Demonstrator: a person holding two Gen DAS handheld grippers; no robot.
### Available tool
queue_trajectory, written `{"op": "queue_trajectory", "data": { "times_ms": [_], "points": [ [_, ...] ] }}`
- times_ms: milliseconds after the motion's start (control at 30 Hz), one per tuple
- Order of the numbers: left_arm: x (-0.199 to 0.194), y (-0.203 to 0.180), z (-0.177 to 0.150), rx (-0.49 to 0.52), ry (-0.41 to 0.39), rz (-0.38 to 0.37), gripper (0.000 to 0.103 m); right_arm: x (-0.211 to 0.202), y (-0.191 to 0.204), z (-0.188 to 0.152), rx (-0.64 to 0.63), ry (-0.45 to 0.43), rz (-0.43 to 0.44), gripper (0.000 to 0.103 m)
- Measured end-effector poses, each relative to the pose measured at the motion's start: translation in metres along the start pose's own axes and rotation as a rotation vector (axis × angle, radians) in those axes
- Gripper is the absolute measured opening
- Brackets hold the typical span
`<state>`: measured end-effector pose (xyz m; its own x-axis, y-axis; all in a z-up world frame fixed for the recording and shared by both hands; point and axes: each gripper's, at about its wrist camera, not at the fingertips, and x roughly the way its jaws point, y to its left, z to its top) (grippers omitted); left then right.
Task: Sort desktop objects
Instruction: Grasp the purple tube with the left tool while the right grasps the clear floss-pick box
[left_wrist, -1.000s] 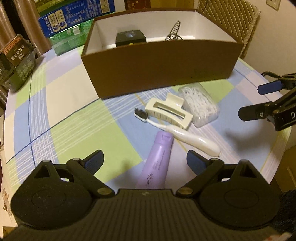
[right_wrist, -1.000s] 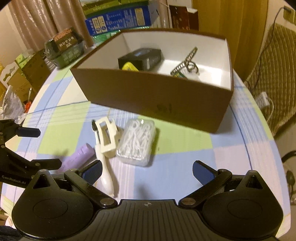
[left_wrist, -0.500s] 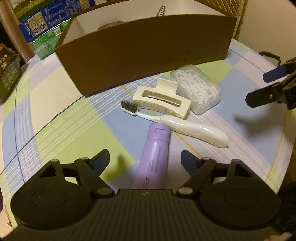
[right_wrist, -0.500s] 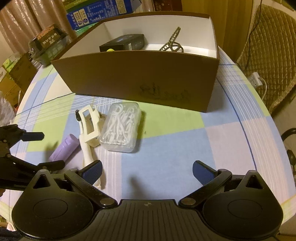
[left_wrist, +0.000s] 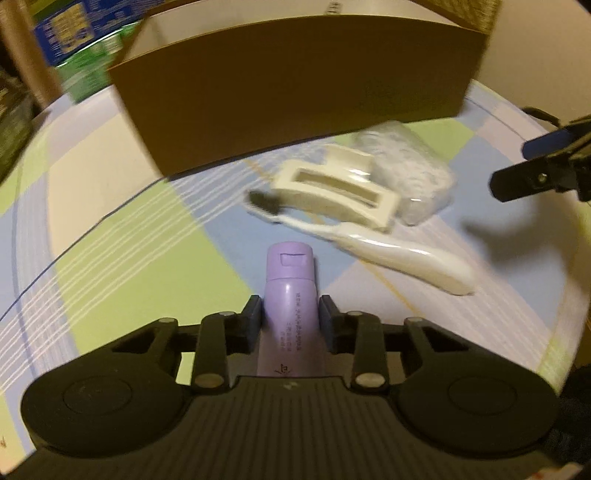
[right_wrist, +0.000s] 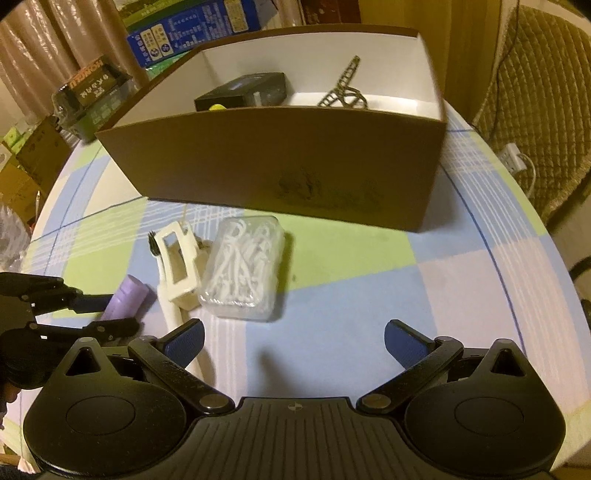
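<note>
Closing in from both sides, the left gripper (left_wrist: 290, 314) has just squeezed its jaws onto the purple tube (left_wrist: 291, 295), which a moment ago lay free between wide-open jaws. Now the dark pads touch the tube on each side, though the tube looks like it is lying on the table, not lifted. I think that means the grab is done and the next step is to lift it and carry it to the brown cardboard box (right_wrist: 288, 162).

The right gripper (right_wrist: 293, 338) hangs over the table with its blue pads spread wide and nothing between them.

Just in front of the box lie three more things to sort: a cream hair claw clip (left_wrist: 334, 190), a white toothbrush (left_wrist: 369, 247) partly under the clip, and a clear case of floss picks (right_wrist: 243, 267) right beside the clip. The purple tube is a little farther from the box than these. Inside the box I can see a black case (right_wrist: 243, 92) and a metal hair clip (right_wrist: 343, 88), so some sorting seems already done.

The round table wears a checked cloth (right_wrist: 369, 295) in green, blue, pink and cream. Behind the box sit a blue printed carton (right_wrist: 192, 29) and a snack pack (right_wrist: 92, 92). A quilted chair (right_wrist: 535, 92) stands to the box's right side. The light is dim and yellow.
</note>
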<state>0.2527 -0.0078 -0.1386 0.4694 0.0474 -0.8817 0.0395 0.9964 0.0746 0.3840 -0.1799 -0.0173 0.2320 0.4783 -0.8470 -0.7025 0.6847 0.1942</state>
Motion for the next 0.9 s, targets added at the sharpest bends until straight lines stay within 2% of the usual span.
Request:
{"op": "queue_trajectory", "data": {
  "times_ms": [200, 333, 500, 567, 633, 767, 867, 900],
  "points": [
    [-0.003, 0.032, -0.006, -0.116, 0.015, 0.067, 0.03, 0.019, 0.016, 0.013, -0.037, -0.01, 0.012, 0.101],
    [-0.005, 0.051, -0.01, -0.202, 0.031, 0.085, 0.029, 0.034, 0.024, 0.019, -0.053, -0.002, -0.001, 0.101],
    [-0.009, 0.063, -0.014, -0.253, 0.032, 0.084, 0.029, 0.052, 0.026, 0.03, -0.05, 0.009, -0.028, 0.1],
    [-0.009, 0.065, -0.014, -0.264, 0.034, 0.082, 0.029, 0.058, 0.026, 0.034, -0.06, 0.004, -0.033, 0.096],
    [-0.008, 0.066, -0.013, -0.27, 0.035, 0.081, 0.029, 0.065, 0.027, 0.036, -0.074, 0.014, -0.039, 0.085],
    [-0.008, 0.066, -0.012, -0.275, 0.037, 0.075, 0.029, 0.078, 0.031, 0.038, -0.103, 0.035, -0.042, 0.077],
    [-0.007, 0.067, -0.011, -0.277, 0.039, 0.074, 0.029, 0.081, 0.039, 0.033, -0.201, 0.02, -0.087, 0.059],
    [-0.007, 0.068, -0.011, -0.276, 0.04, 0.074, 0.029, 0.08, 0.04, 0.032, -0.238, 0.01, -0.093, 0.056]
  ]
}}
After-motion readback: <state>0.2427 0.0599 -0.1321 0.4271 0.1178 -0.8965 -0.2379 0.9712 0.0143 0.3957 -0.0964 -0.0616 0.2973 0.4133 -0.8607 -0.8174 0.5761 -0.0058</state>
